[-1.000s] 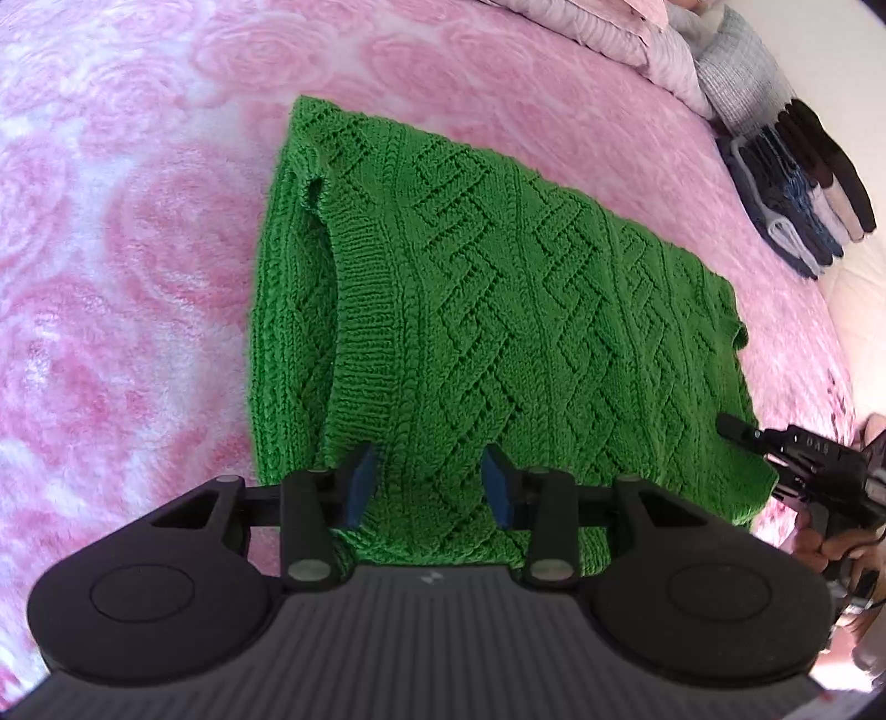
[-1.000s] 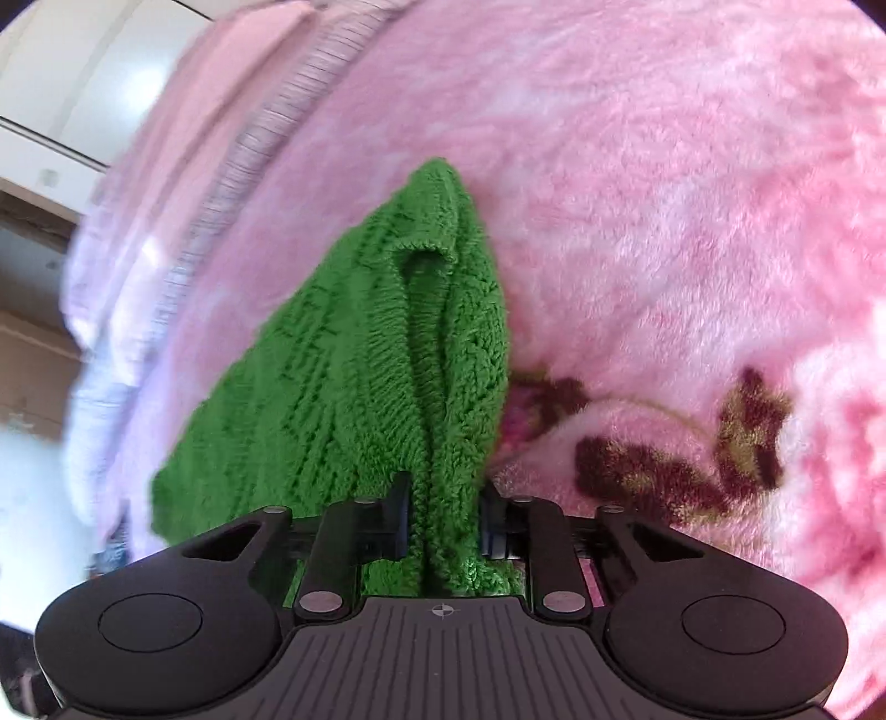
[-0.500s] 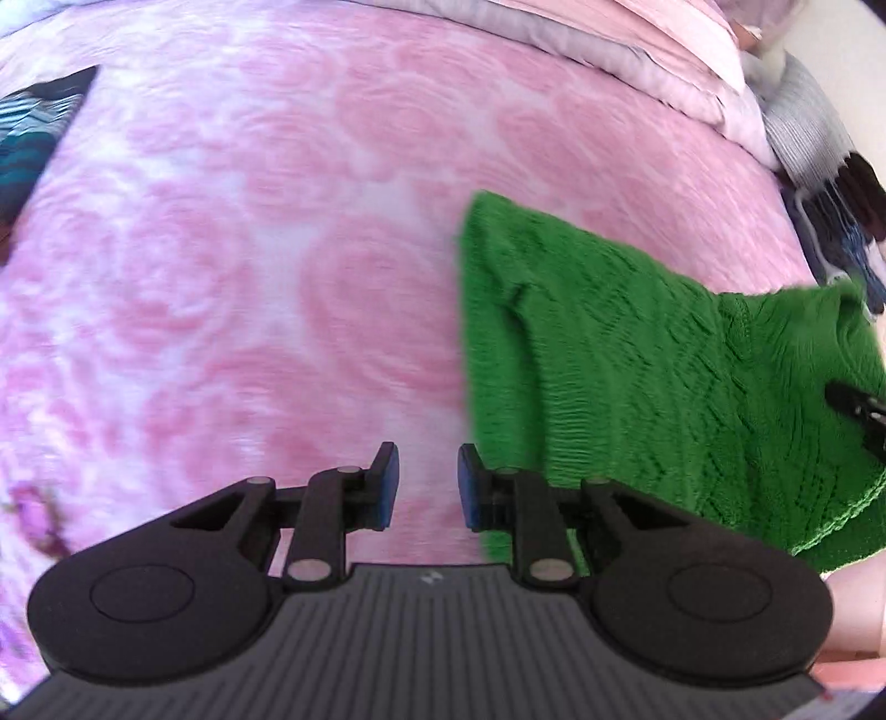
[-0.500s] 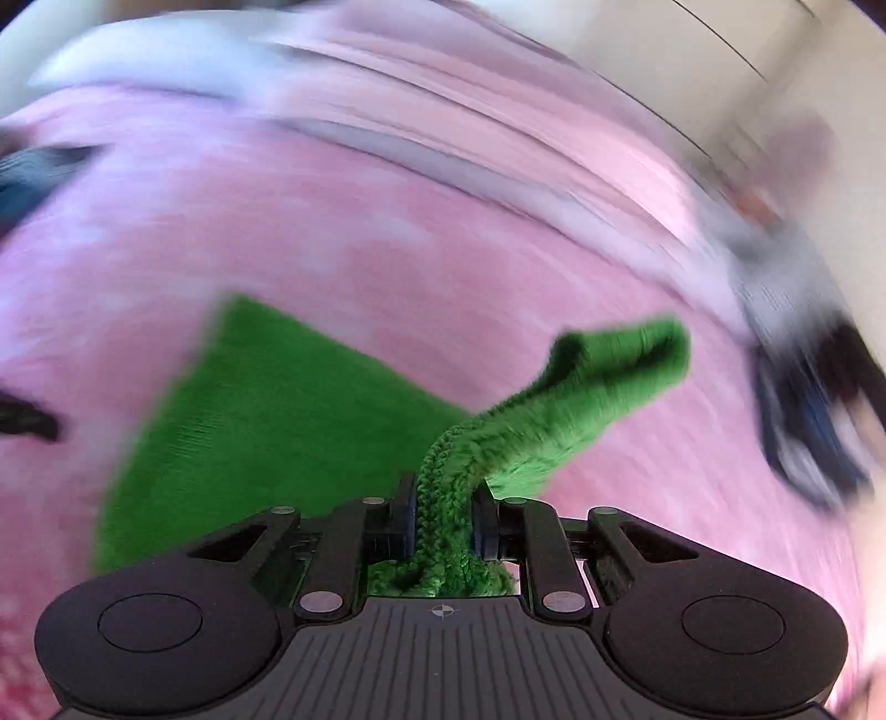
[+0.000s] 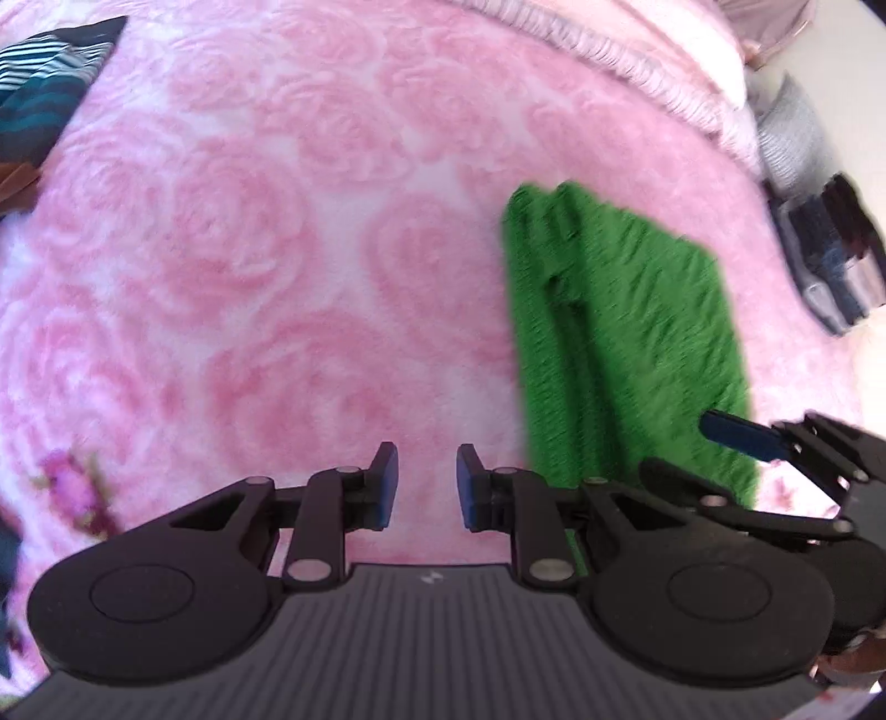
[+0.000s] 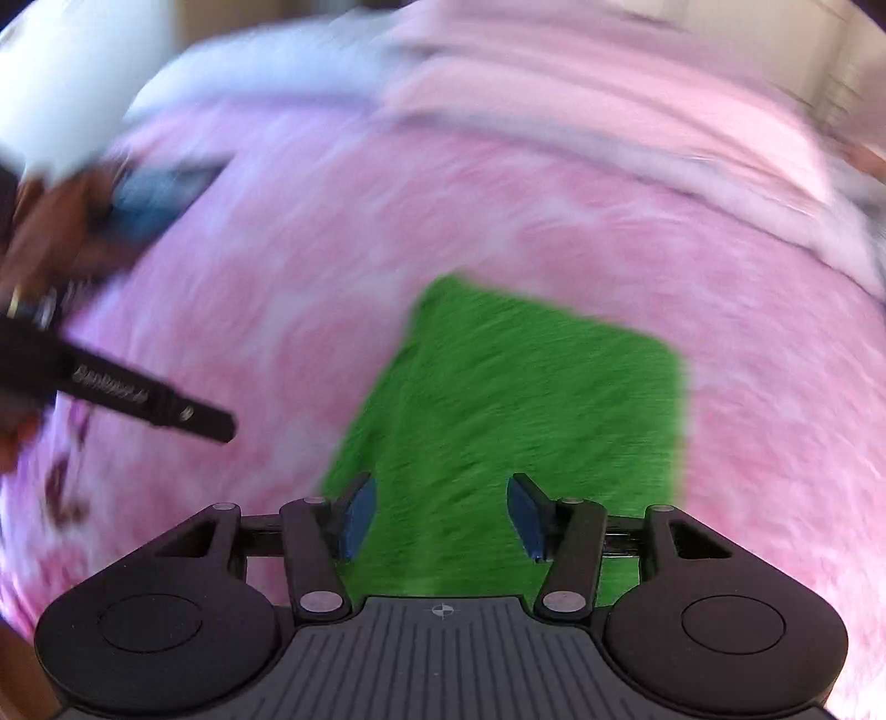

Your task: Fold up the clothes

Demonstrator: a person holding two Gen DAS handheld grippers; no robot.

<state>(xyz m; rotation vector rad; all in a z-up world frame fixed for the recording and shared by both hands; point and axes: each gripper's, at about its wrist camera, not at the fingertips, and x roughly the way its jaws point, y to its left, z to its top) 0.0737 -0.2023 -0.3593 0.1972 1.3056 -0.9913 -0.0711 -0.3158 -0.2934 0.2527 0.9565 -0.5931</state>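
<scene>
A green knitted sweater [image 5: 626, 332] lies folded into a flat rectangle on the pink rose-patterned blanket [image 5: 277, 277]. My left gripper [image 5: 426, 459] hovers over bare blanket to the left of the sweater, its blue pads a narrow gap apart with nothing between them. My right gripper [image 6: 440, 493] hangs over the near edge of the sweater [image 6: 526, 399]. Its jaws are opening, and the knit lies below them without being pinched. One right fingertip [image 5: 736, 432] shows at the right of the left wrist view. A left finger [image 6: 166, 410] crosses the left of the right wrist view, which is blurred.
A dark striped garment [image 5: 39, 94] lies at the blanket's far left corner. A stack of folded clothes [image 5: 830, 255] sits at the right edge. Pink and grey bedding [image 5: 637, 33] runs along the back. A person's hand [image 6: 55, 232] holds the left tool.
My right gripper has let go of the sweater's bunched edge and spread its jaws; the sweater now lies flat and folded. My left gripper has moved left off the sweater and narrowed.
</scene>
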